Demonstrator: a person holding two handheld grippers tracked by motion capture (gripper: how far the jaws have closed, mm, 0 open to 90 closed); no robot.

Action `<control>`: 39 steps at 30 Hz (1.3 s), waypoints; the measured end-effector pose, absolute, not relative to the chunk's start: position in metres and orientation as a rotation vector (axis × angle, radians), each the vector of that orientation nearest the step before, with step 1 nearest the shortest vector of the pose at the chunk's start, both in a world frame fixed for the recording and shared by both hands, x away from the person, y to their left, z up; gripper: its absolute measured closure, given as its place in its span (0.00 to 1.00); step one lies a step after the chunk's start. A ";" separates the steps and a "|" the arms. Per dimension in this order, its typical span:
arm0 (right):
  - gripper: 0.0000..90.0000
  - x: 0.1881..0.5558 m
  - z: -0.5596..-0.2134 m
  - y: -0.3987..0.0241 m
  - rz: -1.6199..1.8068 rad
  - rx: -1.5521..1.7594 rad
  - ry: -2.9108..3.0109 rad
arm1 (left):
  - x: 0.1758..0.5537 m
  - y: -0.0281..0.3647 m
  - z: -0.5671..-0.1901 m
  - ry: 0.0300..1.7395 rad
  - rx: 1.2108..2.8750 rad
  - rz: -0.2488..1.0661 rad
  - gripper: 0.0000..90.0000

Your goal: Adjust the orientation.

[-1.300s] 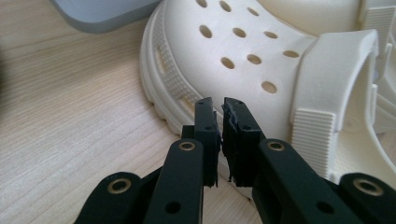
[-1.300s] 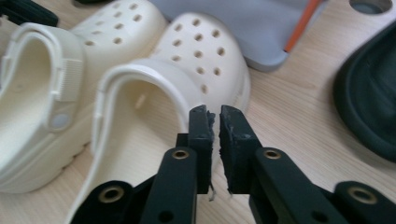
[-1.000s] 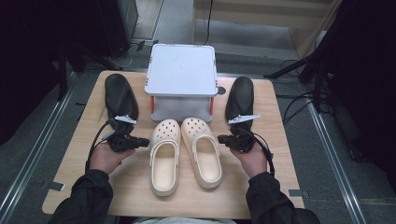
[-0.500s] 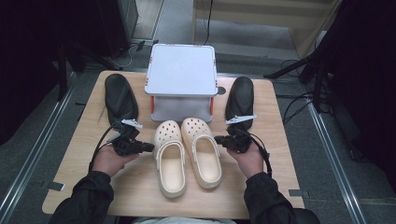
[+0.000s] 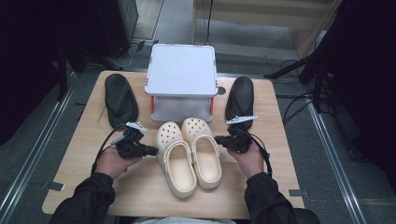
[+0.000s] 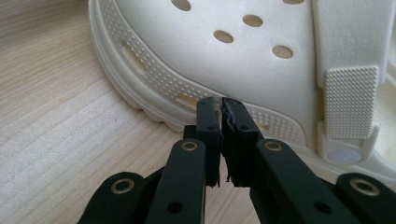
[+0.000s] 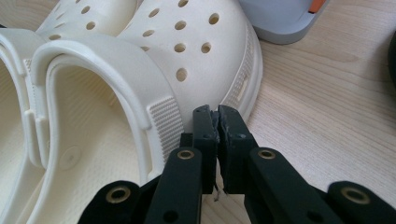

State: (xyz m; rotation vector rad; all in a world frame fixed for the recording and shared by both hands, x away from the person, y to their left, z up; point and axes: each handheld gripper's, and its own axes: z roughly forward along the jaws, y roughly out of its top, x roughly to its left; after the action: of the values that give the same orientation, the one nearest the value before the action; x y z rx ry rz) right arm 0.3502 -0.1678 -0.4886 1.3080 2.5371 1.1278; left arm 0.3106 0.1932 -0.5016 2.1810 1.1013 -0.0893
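Note:
Two cream clogs lie side by side at the middle of the wooden table, toes toward the far side. My left gripper (image 5: 155, 150) (image 6: 222, 100) is shut with nothing between its jaws, and its tips rest against the outer sole rim of the left clog (image 5: 180, 163) (image 6: 243, 56). My right gripper (image 5: 217, 139) (image 7: 215, 109) is also shut and empty. Its tips sit at the outer side of the right clog (image 5: 205, 154) (image 7: 196, 60), just beside the ribbed end of the heel strap. The two clogs touch along their inner sides.
A grey-lidded box (image 5: 181, 77) with orange latches stands just beyond the clogs' toes. A black shoe (image 5: 120, 98) lies at the far left of the table (image 5: 140, 196) and another black shoe (image 5: 239, 97) at the far right. Cables trail from both grippers.
My left gripper has moved right and pushed the left clog toward the right one, closing the gap between their heels. The right gripper has stayed put.

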 end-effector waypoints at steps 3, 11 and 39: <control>0.97 0.351 -0.489 -0.167 1.125 1.304 2.538 | 0.310 0.193 -0.501 1.110 2.170 -0.089 0.97; 0.88 0.348 -0.481 -0.174 1.126 1.293 2.496 | 0.315 0.204 -0.493 1.127 2.104 -0.099 0.95; 0.59 0.280 -0.455 -0.172 1.270 1.130 2.491 | 0.358 0.208 -0.416 1.069 2.029 -0.005 0.83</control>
State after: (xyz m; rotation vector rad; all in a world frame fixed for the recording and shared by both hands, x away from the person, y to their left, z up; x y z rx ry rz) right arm 0.2801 -0.1718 -0.4553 1.1305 2.4914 1.2700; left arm 0.3577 0.2078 -0.4157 2.0287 1.0687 -0.0047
